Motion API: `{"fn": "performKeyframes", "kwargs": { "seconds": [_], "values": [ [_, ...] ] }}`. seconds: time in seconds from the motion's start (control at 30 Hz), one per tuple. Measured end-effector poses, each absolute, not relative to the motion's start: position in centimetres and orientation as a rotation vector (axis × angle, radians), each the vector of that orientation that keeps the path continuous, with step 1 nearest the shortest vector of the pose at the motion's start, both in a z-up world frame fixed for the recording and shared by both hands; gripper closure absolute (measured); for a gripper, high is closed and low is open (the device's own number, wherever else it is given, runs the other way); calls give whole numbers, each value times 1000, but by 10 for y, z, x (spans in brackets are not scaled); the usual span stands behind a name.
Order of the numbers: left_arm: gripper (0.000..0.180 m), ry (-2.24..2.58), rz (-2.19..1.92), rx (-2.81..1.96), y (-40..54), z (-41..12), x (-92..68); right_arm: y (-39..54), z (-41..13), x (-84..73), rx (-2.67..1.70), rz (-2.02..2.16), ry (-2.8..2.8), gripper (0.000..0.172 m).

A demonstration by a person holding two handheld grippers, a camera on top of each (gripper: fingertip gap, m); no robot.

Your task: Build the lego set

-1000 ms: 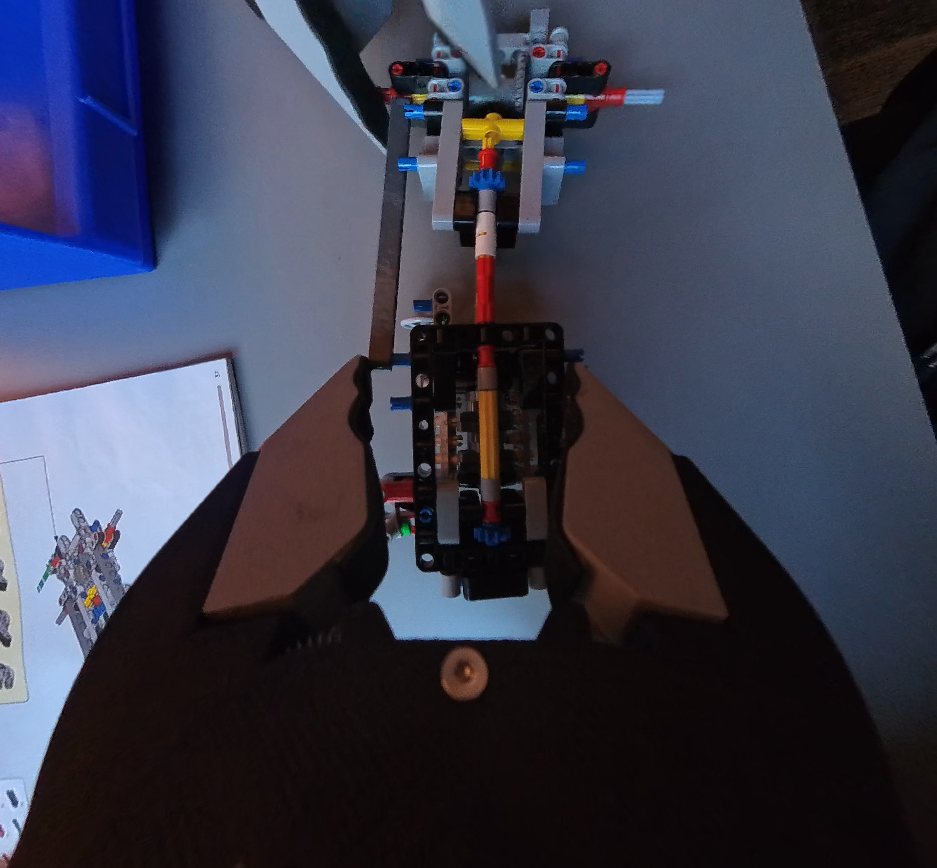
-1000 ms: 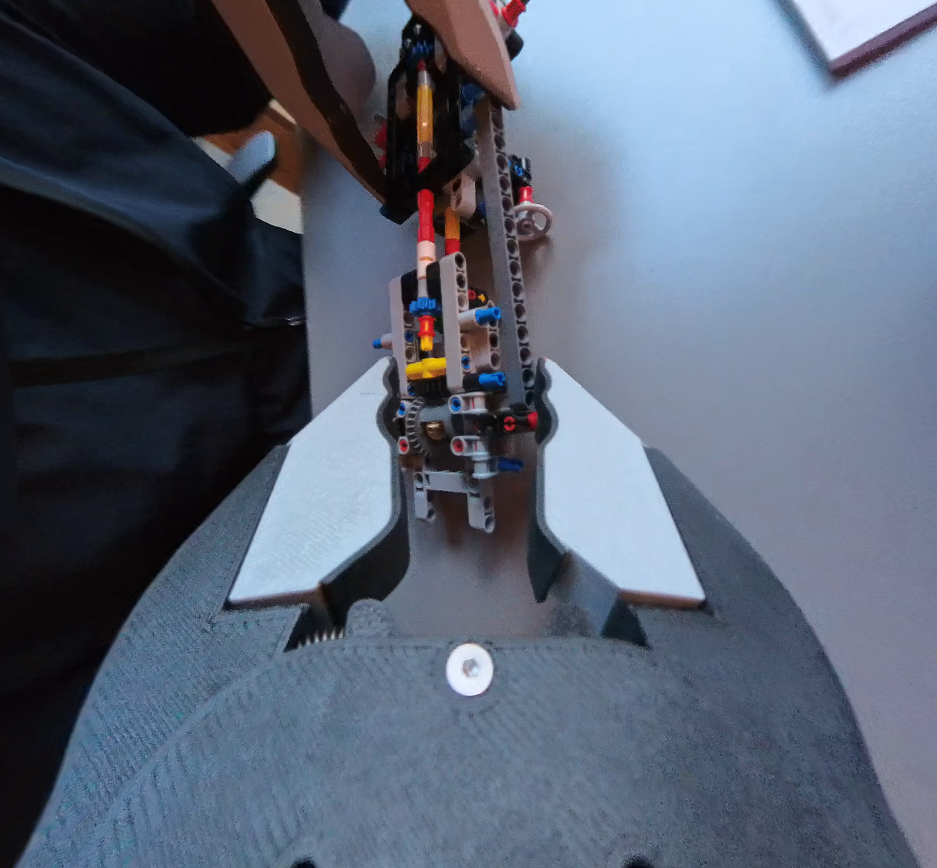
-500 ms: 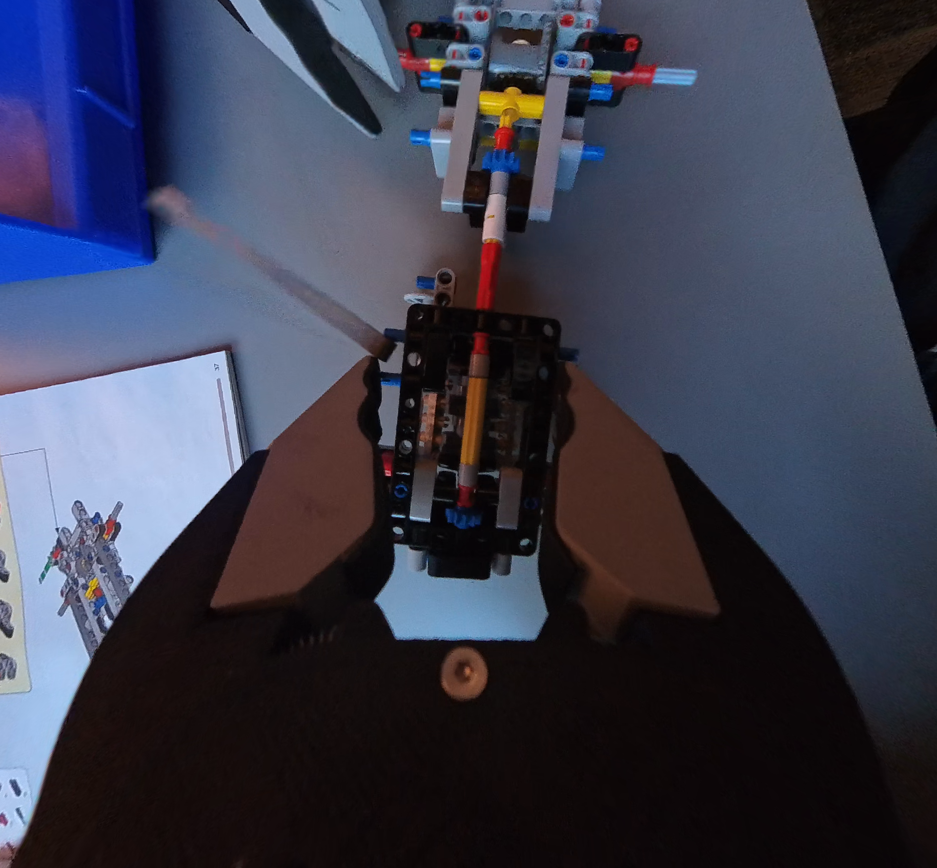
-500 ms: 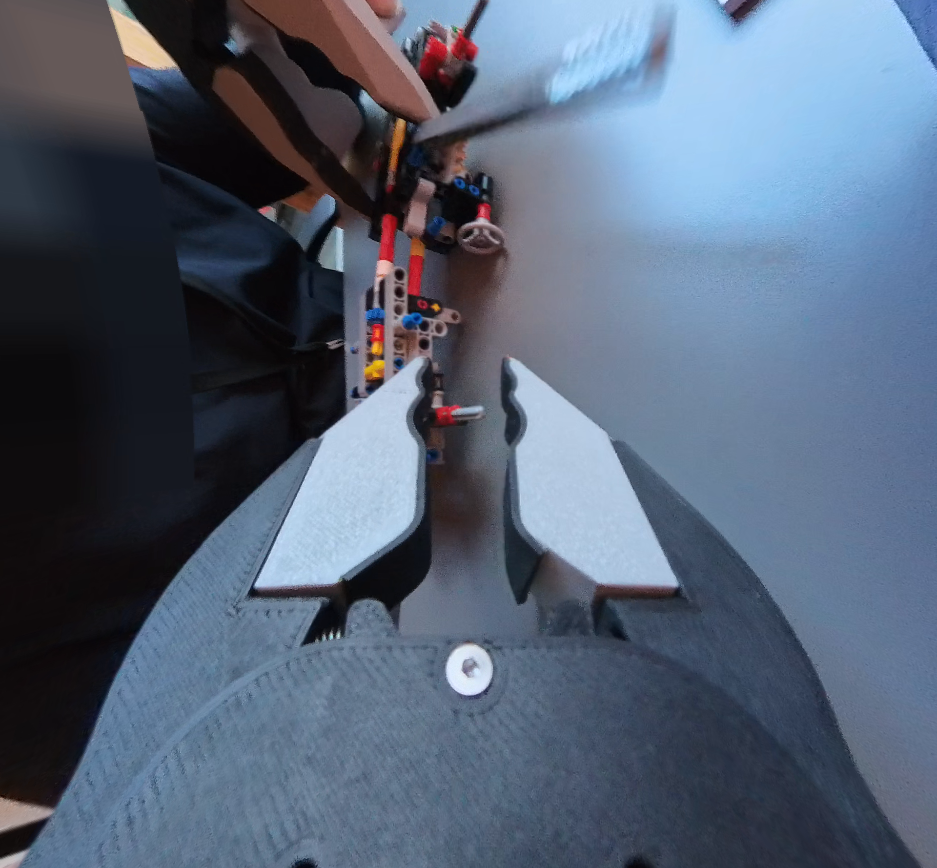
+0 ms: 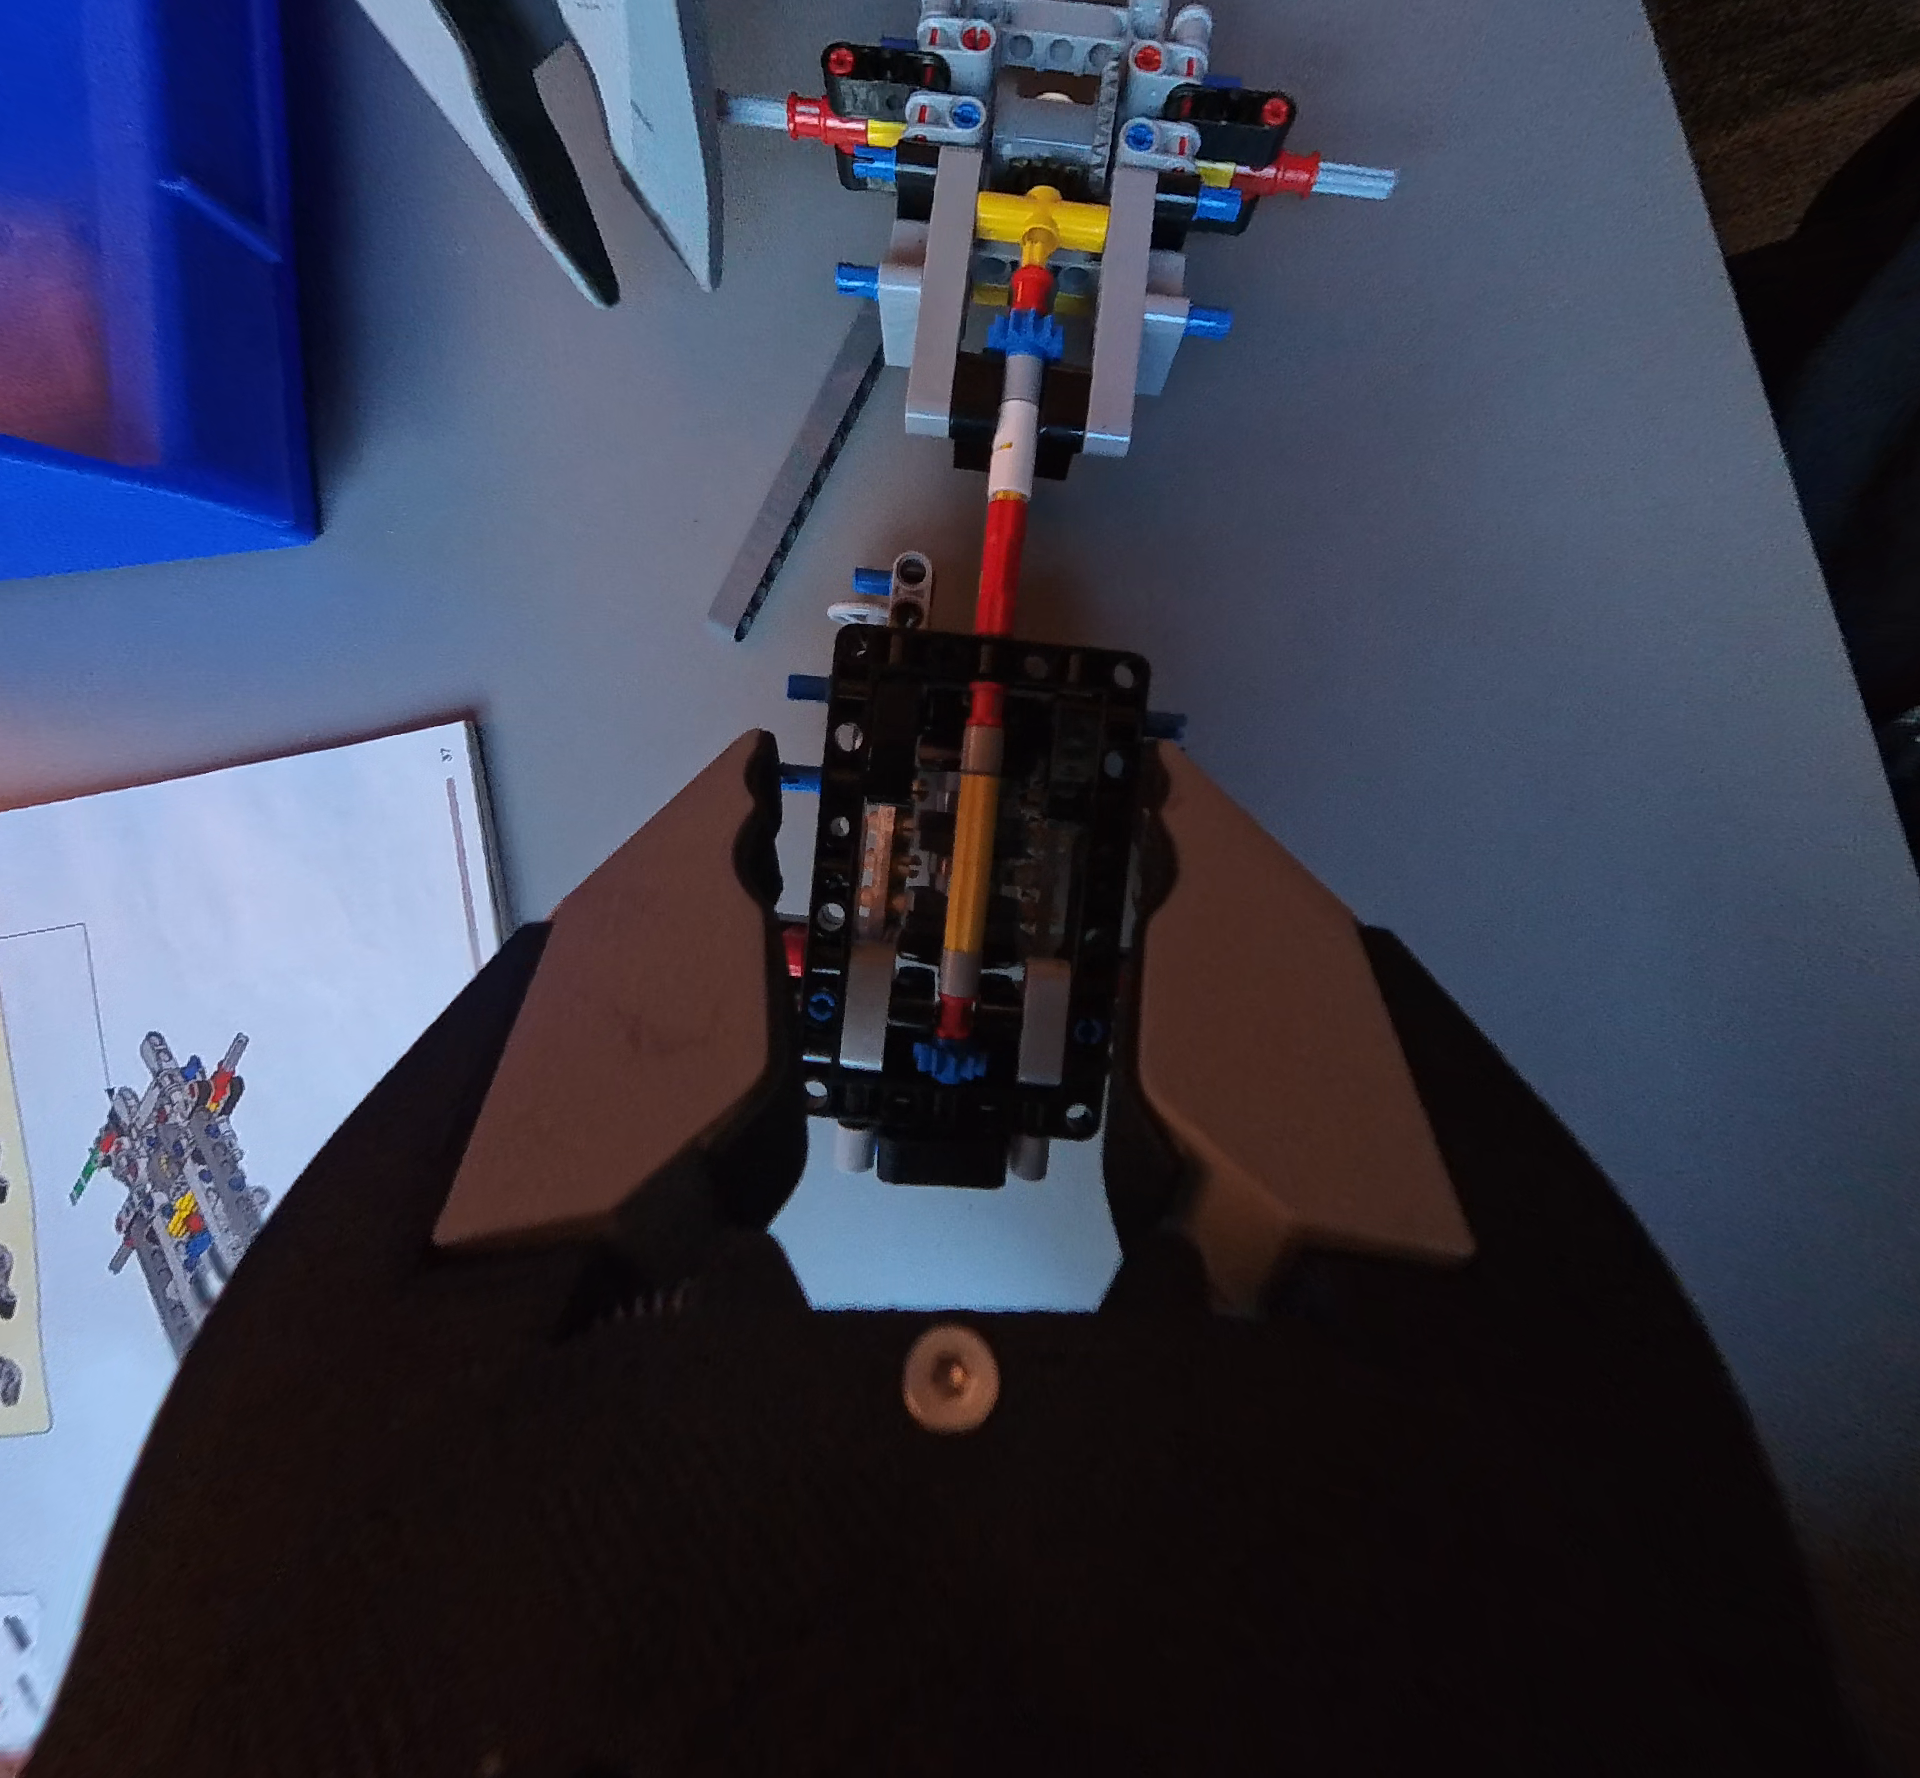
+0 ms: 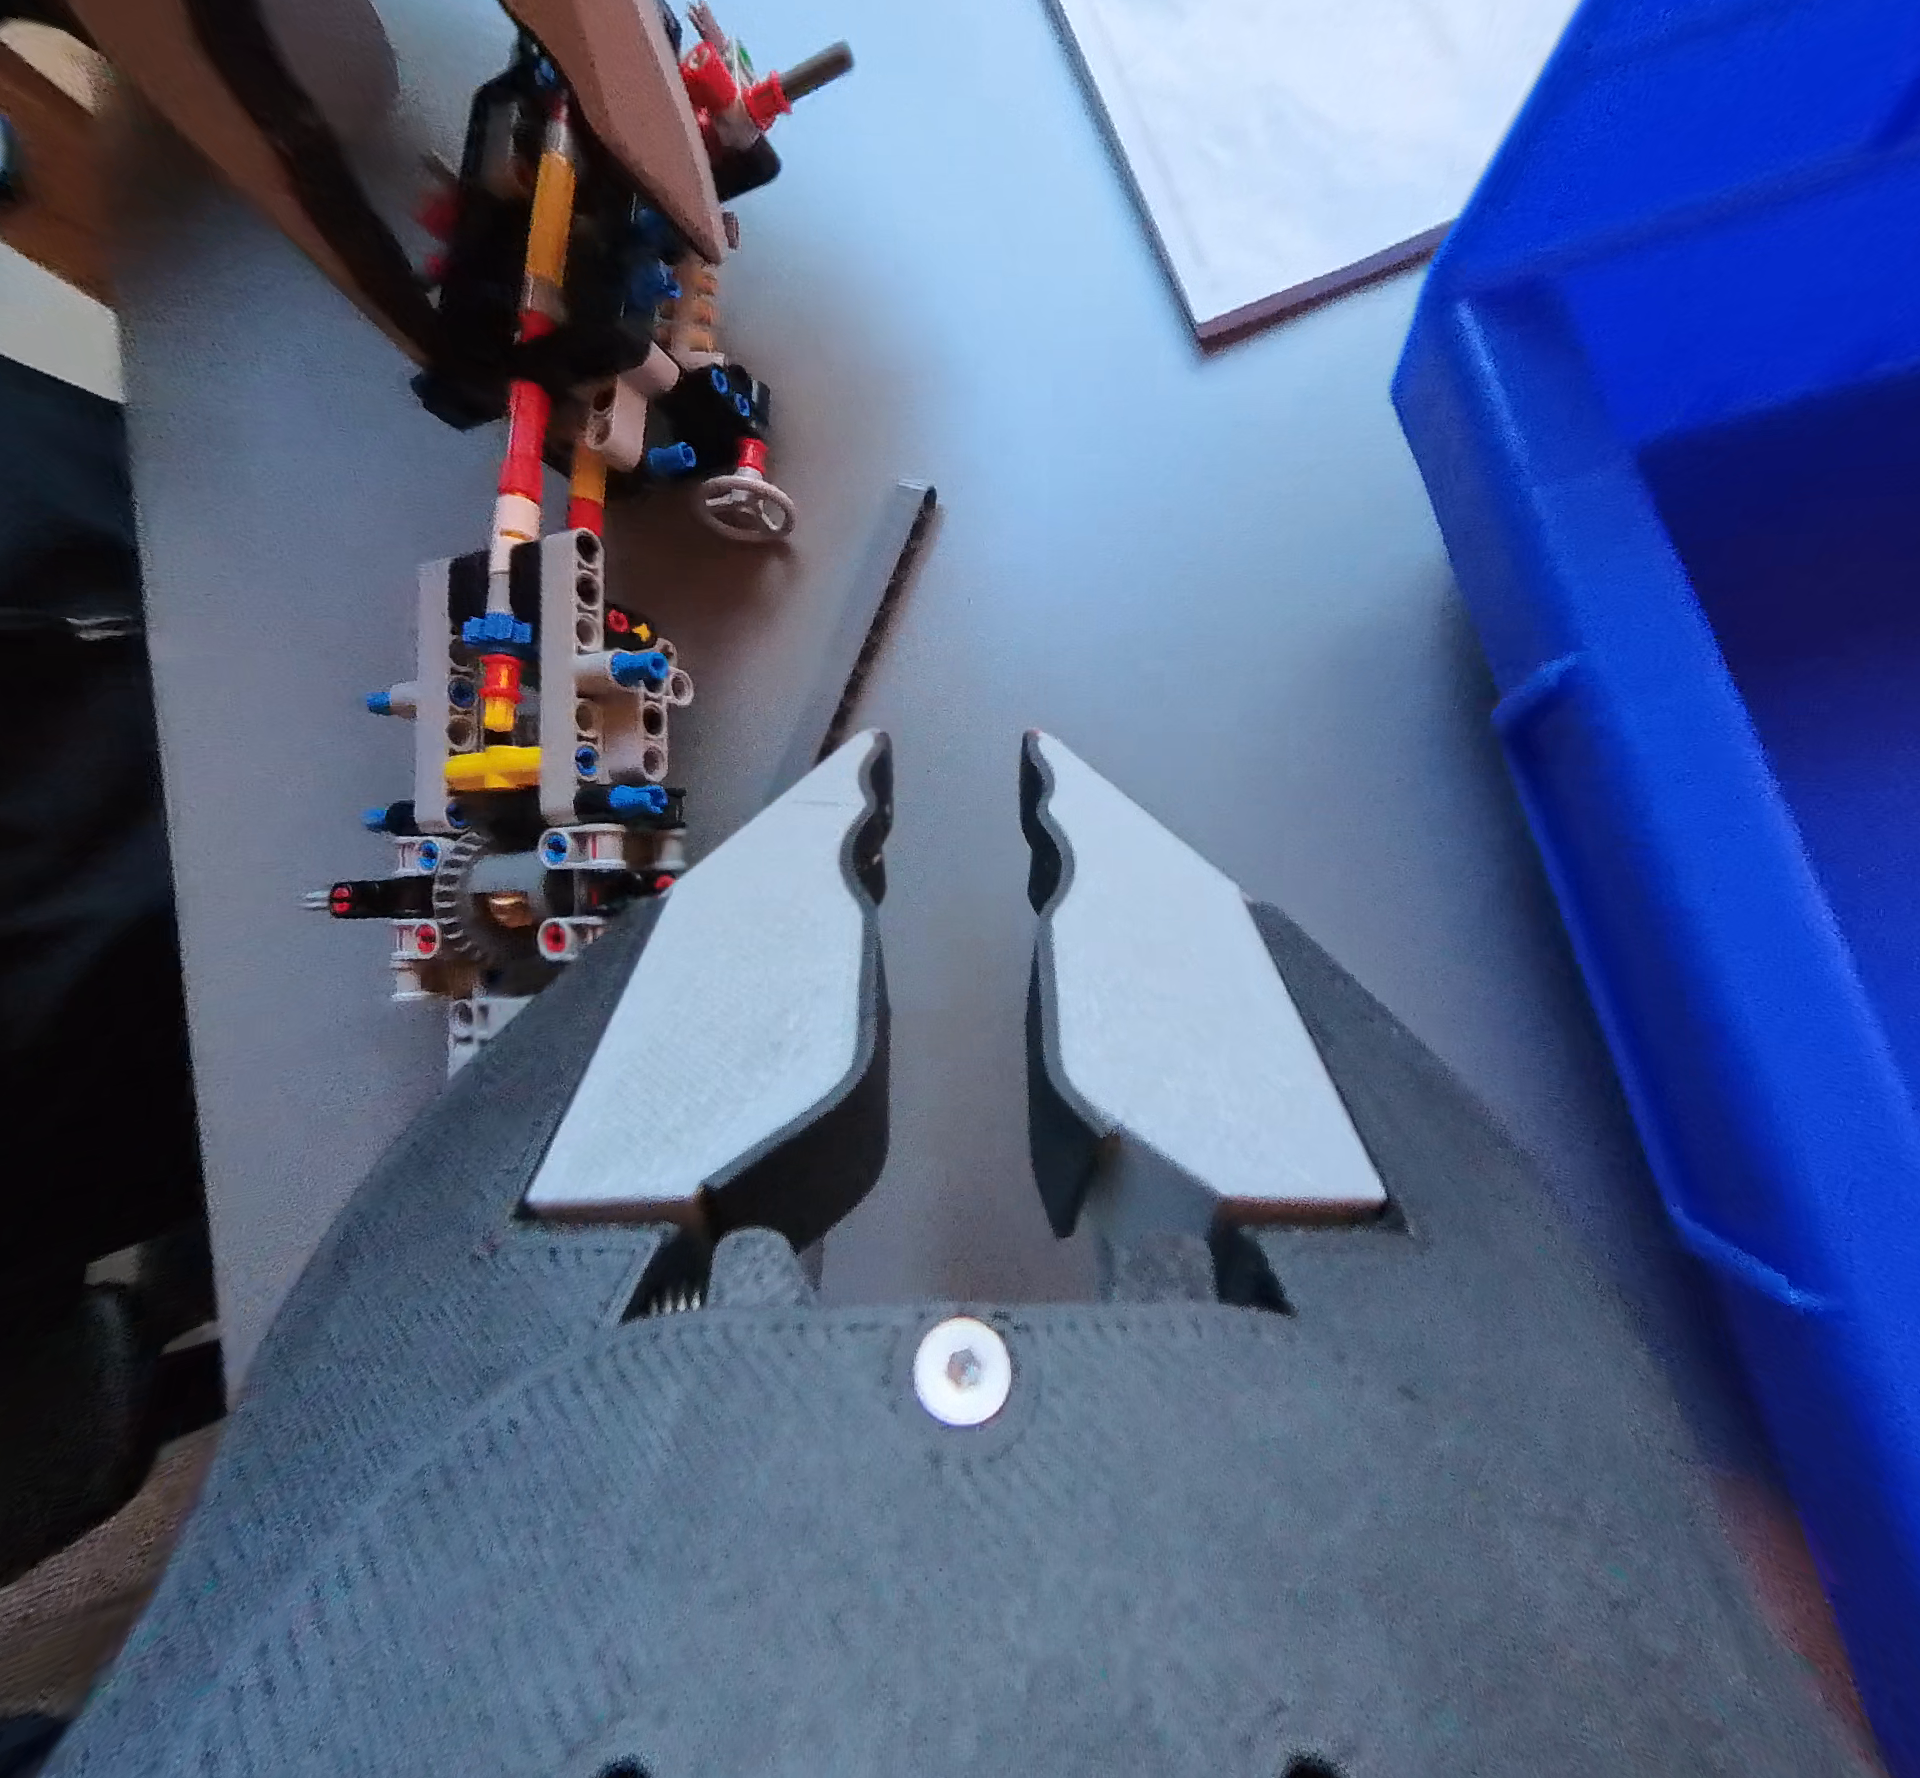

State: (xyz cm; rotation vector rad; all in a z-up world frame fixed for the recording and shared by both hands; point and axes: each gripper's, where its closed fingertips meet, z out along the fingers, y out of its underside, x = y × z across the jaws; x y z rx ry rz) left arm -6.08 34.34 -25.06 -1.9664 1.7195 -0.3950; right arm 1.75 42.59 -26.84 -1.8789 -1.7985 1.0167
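Observation:
A brick-built model (image 5: 1049, 170) lies on the grey table (image 5: 1455, 689), with a black frame (image 5: 987, 897) joined to a grey axle block by a red and yellow shaft. My left gripper (image 5: 966, 752) is shut on the black frame, its brown fingers (image 5: 644, 1001) at both sides. It also shows in the right wrist view (image 6: 623, 66), gripping that frame. My right gripper (image 6: 954, 741) is open and empty over bare table, right of the model (image 6: 540, 689). Its pale fingers (image 5: 582, 118) show in the left wrist view. A long grey beam (image 5: 800, 492) lies loose beside the model, ahead of my right fingertips (image 6: 862, 627).
A blue bin (image 5: 135, 222) stands at the far left, close on the right of my right gripper (image 6: 1714, 585). An open instruction booklet (image 5: 239, 1001) lies by my left gripper, also in the right wrist view (image 6: 1299, 66). The table edge (image 5: 1766, 585) runs along the right. A person's dark clothing (image 6: 83, 793) is beyond it.
The long grey beam came off the model's side, swung out and now lies on the table. My right gripper left the model's axle end, narrowing on nothing. My left gripper closed slightly on the frame.

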Motion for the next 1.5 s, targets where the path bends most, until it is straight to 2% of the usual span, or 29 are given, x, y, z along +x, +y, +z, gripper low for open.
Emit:
{"fn": "performKeyframes", "kwargs": {
  "seconds": [0.17,0.27,0.37,0.5,0.63,0.83,0.93,1.03,1.5],
  "values": [
    [114,1733,-361,-1967,341,-244,-67,409,-267,-3,-1956,920,-1910,148],
    [123,1693,-440,-1943,336,-231,-65,395,-267,-14,-1999,852,-2014,148],
    [123,1640,-492,-1927,335,-215,-67,396,-283,-14,-2081,677,-2097,149],
    [121,1610,-467,-1912,334,-203,-75,395,-290,-19,-2084,604,-2150,166],
    [130,1489,-413,-1984,355,-204,-84,412,-281,-32,-1979,512,-2106,167],
    [143,1319,-476,-2005,387,-206,-79,402,-223,-61,-1591,740,-2004,167],
    [152,1368,-411,-1966,395,-210,-69,397,-221,-57,-1551,796,-2018,166],
    [172,1432,-383,-1936,397,-217,-59,395,-226,-50,-1553,812,-2035,166],
    [173,1474,-521,-1912,389,-224,-45,390,-224,-41,-1543,958,-2023,167]
  ]
}}
